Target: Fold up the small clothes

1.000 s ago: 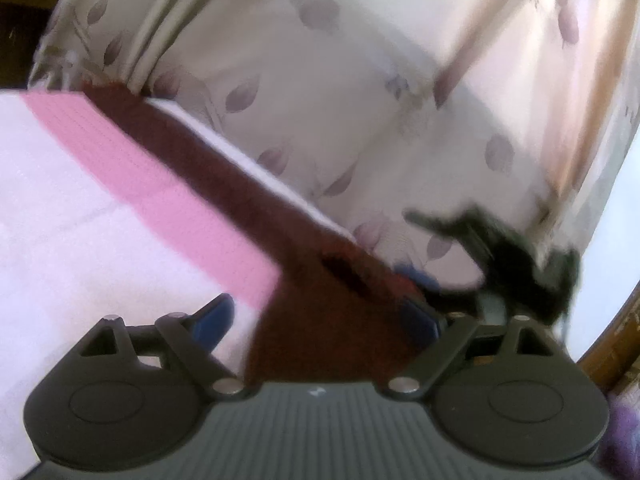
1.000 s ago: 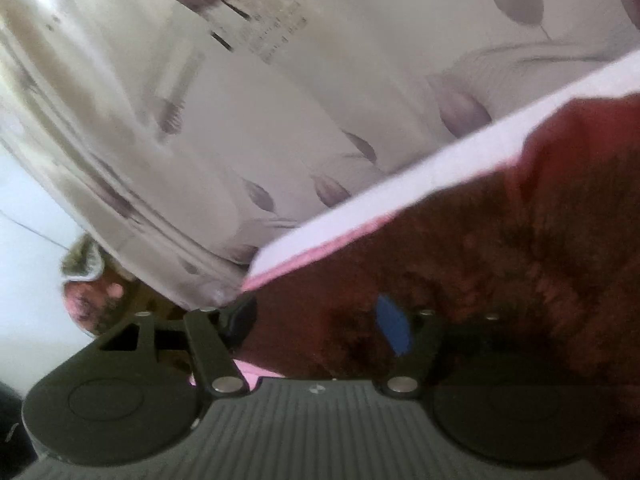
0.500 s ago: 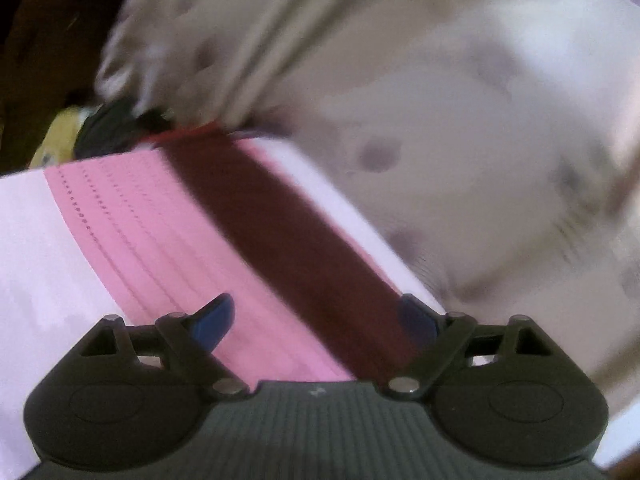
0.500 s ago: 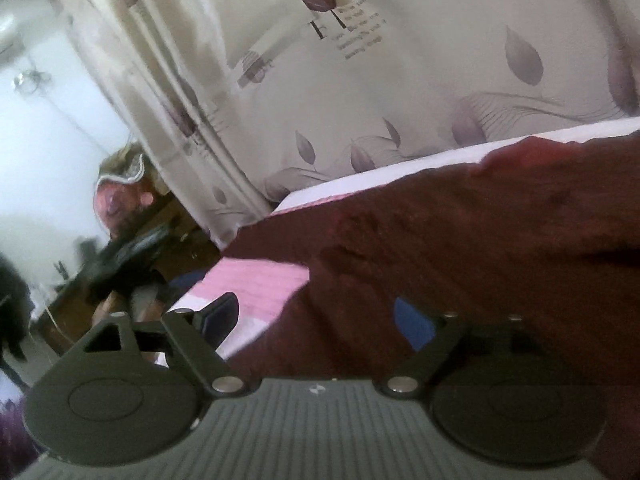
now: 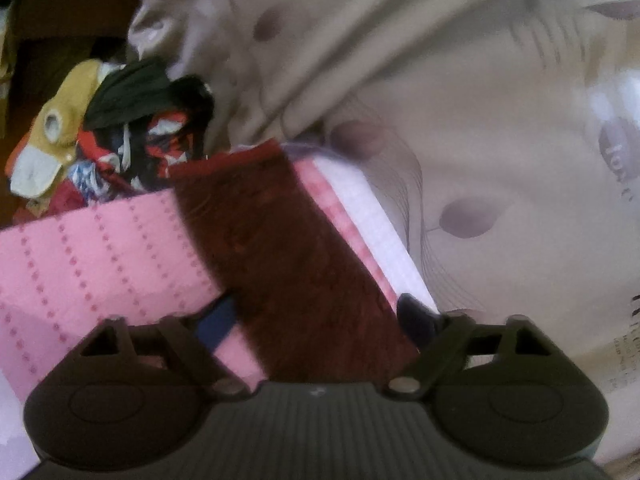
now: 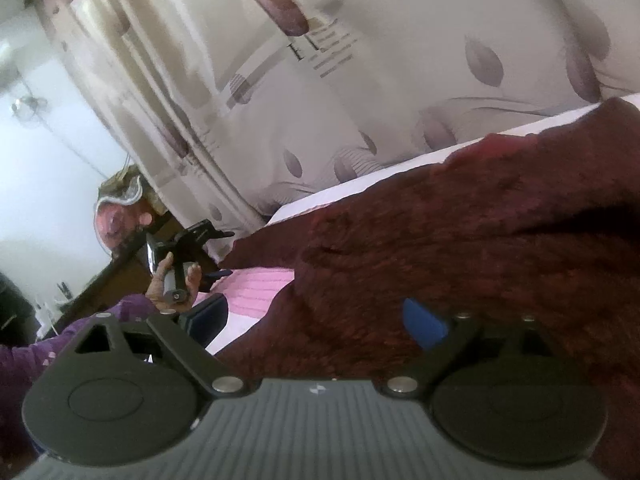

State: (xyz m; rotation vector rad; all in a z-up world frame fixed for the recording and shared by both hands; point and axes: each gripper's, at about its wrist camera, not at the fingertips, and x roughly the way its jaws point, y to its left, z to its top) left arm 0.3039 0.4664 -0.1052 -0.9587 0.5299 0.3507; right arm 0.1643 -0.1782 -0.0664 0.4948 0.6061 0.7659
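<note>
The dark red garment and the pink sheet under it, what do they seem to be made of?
The dark red garment looks like a soft, fuzzy knit or fleece: its surface is matte and nubbly, with rounded folds. The pink sheet looks like thin woven or quilted cotton, flat and matte, with rows of small darker dots like stitching. Blur leaves the exact weave open.

**Two wrist views, low over the bed**

The left wrist camera sits close above the pink sheet (image 5: 100, 256), tilted down along its fingers toward the curtain (image 5: 480, 140) and a clothes pile (image 5: 132, 128) at the far edge. The right wrist camera looks more nearly level, very near the maroon cloth (image 6: 460, 248), facing the same curtain (image 6: 360, 100). Both views share cloth (image 5: 288, 264), sheet and curtain; the right view also catches the left gripper (image 6: 216, 254) in the distance.
</note>
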